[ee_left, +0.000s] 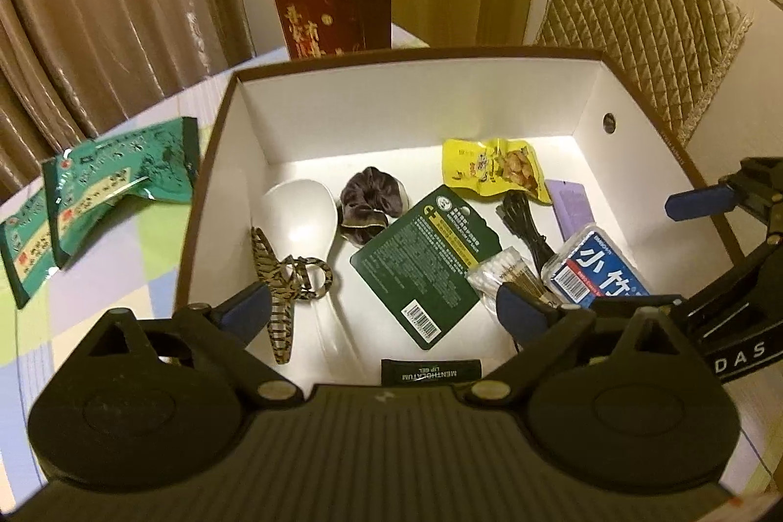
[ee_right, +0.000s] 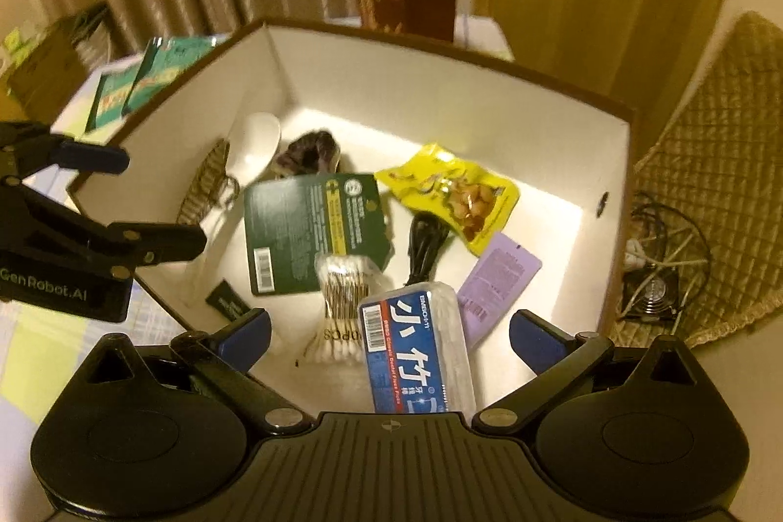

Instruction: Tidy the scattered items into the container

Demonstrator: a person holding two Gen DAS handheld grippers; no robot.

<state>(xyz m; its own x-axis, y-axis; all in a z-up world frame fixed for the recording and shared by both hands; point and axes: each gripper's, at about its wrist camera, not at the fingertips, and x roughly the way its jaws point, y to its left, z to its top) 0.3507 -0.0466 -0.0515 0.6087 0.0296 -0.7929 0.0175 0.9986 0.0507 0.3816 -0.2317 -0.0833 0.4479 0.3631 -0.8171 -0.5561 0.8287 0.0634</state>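
A brown box [ee_left: 416, 101] with white inner walls holds a white spoon [ee_left: 303, 214], a tiger-striped hair claw [ee_left: 284, 292], a dark scrunchie [ee_left: 369, 199], a green card pack [ee_left: 430, 262], a yellow snack packet [ee_left: 494, 167], cotton swabs [ee_right: 342, 292] and a blue floss-pick case [ee_right: 411, 346]. Two green packets [ee_left: 98, 199] lie on the tablecloth to the left of the box. My left gripper [ee_left: 384, 311] hangs open over the box's near side with nothing between its fingers. My right gripper [ee_right: 391, 329] stands open above the floss-pick case without touching it.
A dark red carton [ee_left: 328, 13] stands behind the box. Curtains hang at the back left. A quilted gold cushion [ee_left: 636, 28] leans at the right, with tangled cables [ee_right: 656, 258] beside the box. A black lip-gel carton [ee_left: 430, 370] lies at the box's near wall.
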